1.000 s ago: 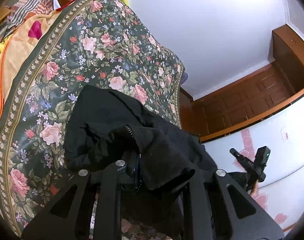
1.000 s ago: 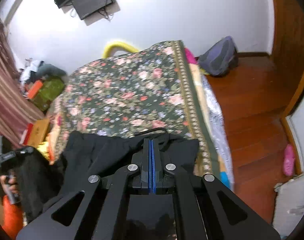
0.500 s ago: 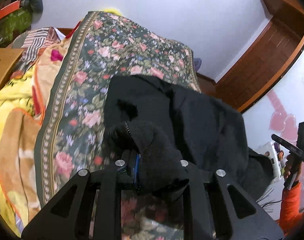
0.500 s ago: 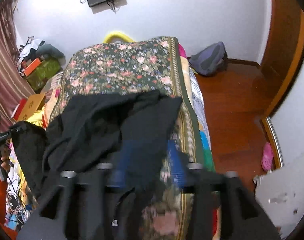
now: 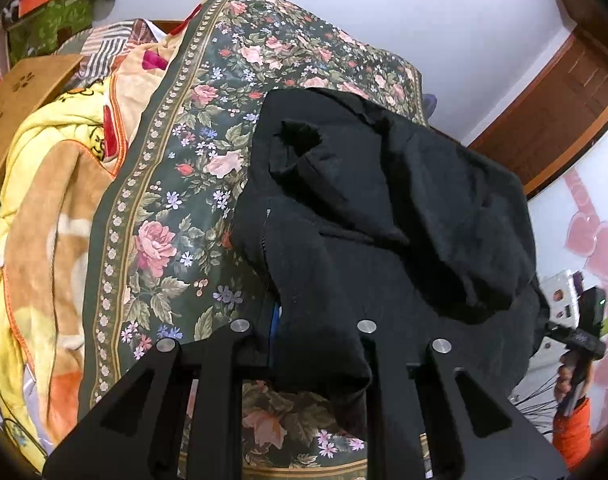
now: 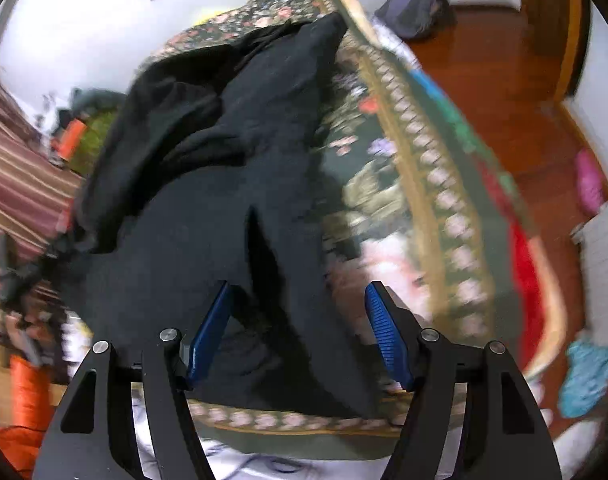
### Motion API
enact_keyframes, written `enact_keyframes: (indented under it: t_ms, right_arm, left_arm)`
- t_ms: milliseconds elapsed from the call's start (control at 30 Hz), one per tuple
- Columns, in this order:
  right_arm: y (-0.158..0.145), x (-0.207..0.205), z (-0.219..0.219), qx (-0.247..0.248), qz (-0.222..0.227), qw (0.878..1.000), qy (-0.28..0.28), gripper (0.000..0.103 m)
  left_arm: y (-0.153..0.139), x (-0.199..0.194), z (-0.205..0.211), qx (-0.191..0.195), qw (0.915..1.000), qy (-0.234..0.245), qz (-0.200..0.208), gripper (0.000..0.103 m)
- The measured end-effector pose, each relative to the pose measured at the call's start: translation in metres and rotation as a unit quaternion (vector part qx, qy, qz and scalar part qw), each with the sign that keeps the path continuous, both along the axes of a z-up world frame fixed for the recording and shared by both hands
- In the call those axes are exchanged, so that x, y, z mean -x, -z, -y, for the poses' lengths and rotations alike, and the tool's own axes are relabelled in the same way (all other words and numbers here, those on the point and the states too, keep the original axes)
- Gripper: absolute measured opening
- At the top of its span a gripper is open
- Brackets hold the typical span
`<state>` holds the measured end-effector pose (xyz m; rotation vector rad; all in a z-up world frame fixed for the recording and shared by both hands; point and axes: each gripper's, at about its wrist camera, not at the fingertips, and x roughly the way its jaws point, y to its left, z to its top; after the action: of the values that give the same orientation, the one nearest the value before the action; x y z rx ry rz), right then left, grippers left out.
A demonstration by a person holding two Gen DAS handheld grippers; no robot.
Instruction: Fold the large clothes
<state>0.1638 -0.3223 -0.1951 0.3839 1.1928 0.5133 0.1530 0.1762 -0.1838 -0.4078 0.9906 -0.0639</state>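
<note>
Both tongs are matte black angular frames with triangular cut-outs and round silver screws; the right tongs [image 6: 298, 328] carry ribbed blue pads [image 6: 384, 332]; the left tongs [image 5: 304, 332] show a blue sliver.

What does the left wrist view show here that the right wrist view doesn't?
Left wrist only: a yellow blanket beside the floral bedspread, and the left gripper with black cloth draped over its fingers, so its state is unclear. Right wrist only: the right gripper open, blue pads apart, plus wooden floor and a grey bag. Both: the black garment on the bedspread.
</note>
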Motion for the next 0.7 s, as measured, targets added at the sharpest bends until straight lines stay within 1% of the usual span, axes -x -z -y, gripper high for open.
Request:
enact_keyframes:
  t_ms: [33, 133, 200, 233, 300, 333, 367, 433, 500, 567, 633, 667, 700]
  right_arm:
    - [-0.001, 0.0, -0.005, -0.013, 0.0, 1.0, -0.01, 0.065]
    - [-0.002, -0.004, -0.025, 0.018, 0.02, 0.999, -0.036, 0.066]
    - [0.0, -0.008, -0.036, 0.018, 0.018, 0.999, -0.039, 0.064]
    - [-0.001, -0.01, -0.04, 0.014, 0.019, 0.999, -0.038, 0.061]
    - [-0.008, -0.012, -0.044, 0.009, 0.027, 0.999, -0.041, 0.032]
    - [-0.013, -0.011, -0.044, 0.0, 0.029, 0.999, -0.036, 0.027]
    - [-0.019, -0.014, -0.041, -0.02, 0.026, 0.999, -0.028, 0.023]
    - [-0.033, -0.02, -0.037, -0.048, 0.023, 0.998, -0.02, 0.02]
    - [-0.048, -0.024, -0.043, -0.048, 0.031, 0.998, -0.027, 0.019]
    - [-0.07, -0.036, -0.056, -0.036, 0.049, 0.997, -0.042, 0.019]
    - [-0.085, -0.047, -0.069, -0.034, 0.059, 0.996, -0.053, 0.018]
    - [-0.097, -0.063, -0.076, -0.035, 0.065, 0.996, -0.056, 0.018]
    - [-0.1, -0.067, -0.079, -0.037, 0.07, 0.995, -0.056, 0.018]
  left_arm:
    - [0.001, 0.0, 0.002, -0.003, 1.0, 0.002, 0.001, 0.018]
    - [0.002, -0.001, 0.009, -0.014, 0.9999, 0.008, 0.002, 0.018]
    - [0.002, -0.003, 0.013, -0.012, 0.9999, 0.01, 0.001, 0.018]
    - [0.002, -0.003, 0.015, -0.012, 0.9998, 0.012, 0.002, 0.018]
    - [0.001, -0.004, 0.018, -0.015, 0.9998, 0.016, 0.004, 0.018]
    - [-0.001, -0.004, 0.019, -0.014, 0.9997, 0.018, 0.005, 0.018]
    - [-0.003, -0.004, 0.02, -0.006, 0.9997, 0.023, 0.005, 0.018]
    - [-0.009, -0.004, 0.019, 0.016, 0.9992, 0.035, 0.01, 0.018]
    - [-0.019, -0.006, 0.02, 0.03, 0.9984, 0.044, 0.019, 0.017]
    - [-0.035, -0.01, 0.018, 0.051, 0.9965, 0.052, 0.04, 0.017]
    - [-0.051, -0.02, 0.012, 0.081, 0.9937, 0.052, 0.058, 0.016]
    - [-0.059, -0.027, 0.006, 0.104, 0.9912, 0.048, 0.067, 0.016]
    - [-0.066, -0.036, -0.001, 0.129, 0.9879, 0.041, 0.076, 0.016]
